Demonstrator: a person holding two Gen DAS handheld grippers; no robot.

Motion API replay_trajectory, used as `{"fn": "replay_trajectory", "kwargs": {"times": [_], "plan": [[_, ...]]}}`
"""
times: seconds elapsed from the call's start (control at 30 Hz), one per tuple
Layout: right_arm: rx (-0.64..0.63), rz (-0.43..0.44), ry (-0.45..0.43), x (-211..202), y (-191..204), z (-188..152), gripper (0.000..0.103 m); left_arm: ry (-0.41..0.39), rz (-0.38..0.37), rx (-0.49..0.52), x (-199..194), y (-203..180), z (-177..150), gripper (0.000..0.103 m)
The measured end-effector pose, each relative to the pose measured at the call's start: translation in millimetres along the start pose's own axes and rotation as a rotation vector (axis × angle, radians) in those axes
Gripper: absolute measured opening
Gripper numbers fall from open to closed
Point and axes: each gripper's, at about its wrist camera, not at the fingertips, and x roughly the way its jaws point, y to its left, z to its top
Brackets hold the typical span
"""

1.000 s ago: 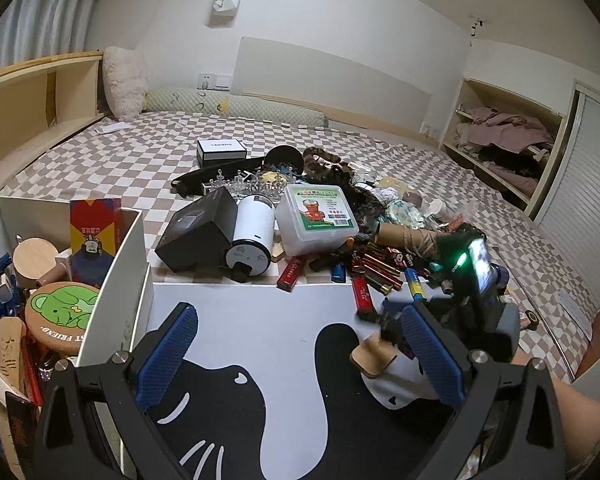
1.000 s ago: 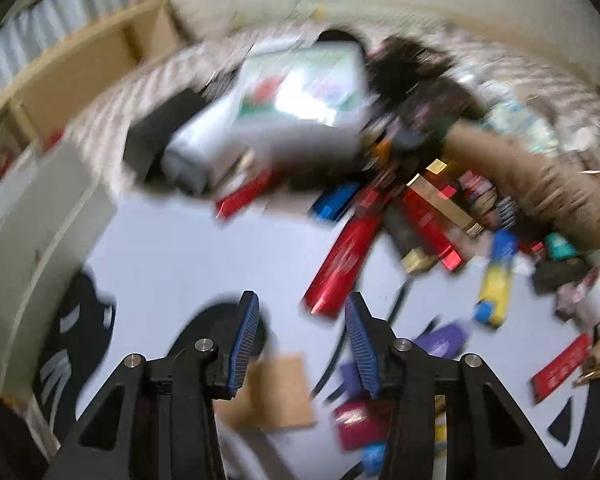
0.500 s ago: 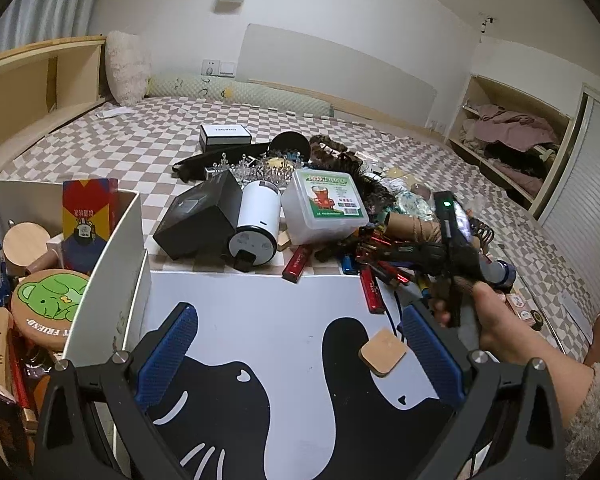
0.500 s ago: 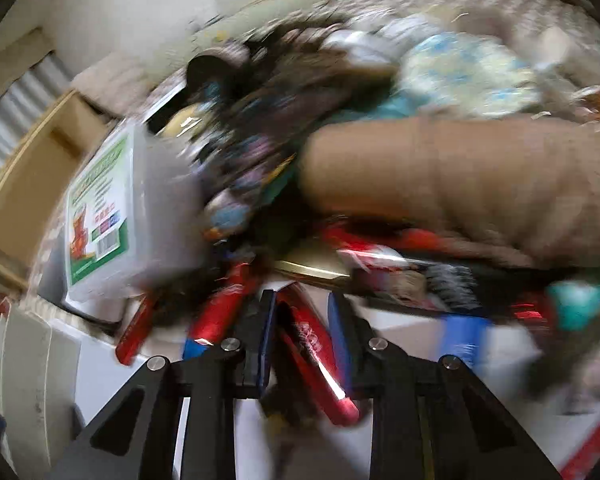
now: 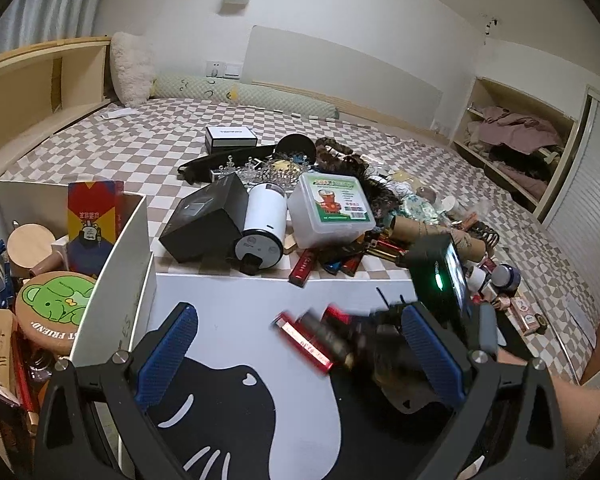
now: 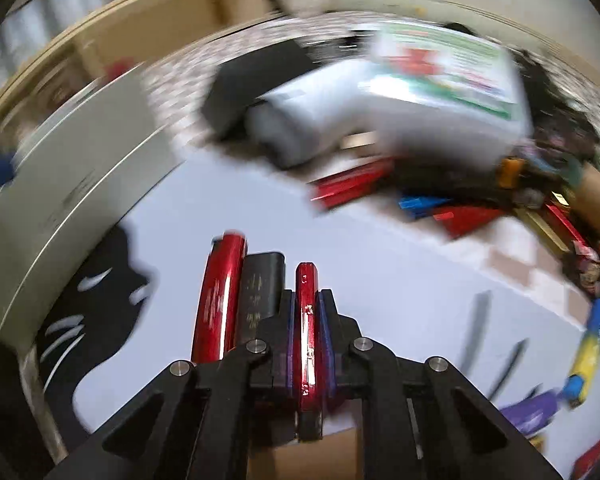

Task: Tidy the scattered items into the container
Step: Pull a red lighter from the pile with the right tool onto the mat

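Right gripper point(image 6: 307, 332) clamps a red tube point(image 6: 307, 320), long axis along our fingers; the box point(image 6: 76, 168) lies forward-left, nearer our wide-open, empty left gripper point(image 5: 300, 354). More tubes point(image 5: 342, 264) litter the bed.

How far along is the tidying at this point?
Partly done. The white box already holds a bear coaster and a red carton. The right gripper is shut on a red tube, with two more alongside. The left gripper is open. A pile remains, including the black box and plastic tub.
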Motion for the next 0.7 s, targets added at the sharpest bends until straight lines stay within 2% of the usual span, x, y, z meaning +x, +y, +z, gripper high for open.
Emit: {"fn": "replay_trajectory", "kwargs": {"times": [0.1, 0.23, 0.5, 0.53, 0.6, 0.63, 0.7], "plan": [[-0.007, 0.069, 0.03, -5, 19, -13, 0.016, 0.011, 0.009, 0.0, 2, 2, -3, 0.103], [0.054, 0.133, 0.054, -15, 17, -30, 0.016, 0.018, 0.009, 0.002, 2, 3, -7, 0.103], [0.263, -0.008, -0.133, -86, -29, -41, 0.02, 0.033, 0.026, 0.027, 11, 2, -19, 0.103], [0.29, -0.026, -0.156, -95, -34, -42, 0.025, 0.037, 0.027, 0.03, 14, 2, -22, 0.103], [0.348, -0.087, -0.19, -105, -49, -46, 0.043, 0.048, 0.035, 0.035, 20, 2, -26, 0.103], [0.379, -0.128, -0.202, -107, -58, -48, 0.047, 0.054, 0.04, 0.038, 22, 2, -28, 0.103], [0.456, -0.19, -0.215, -109, -79, -55, 0.047, 0.066, 0.053, 0.045, 28, 2, -33, 0.103]]}}
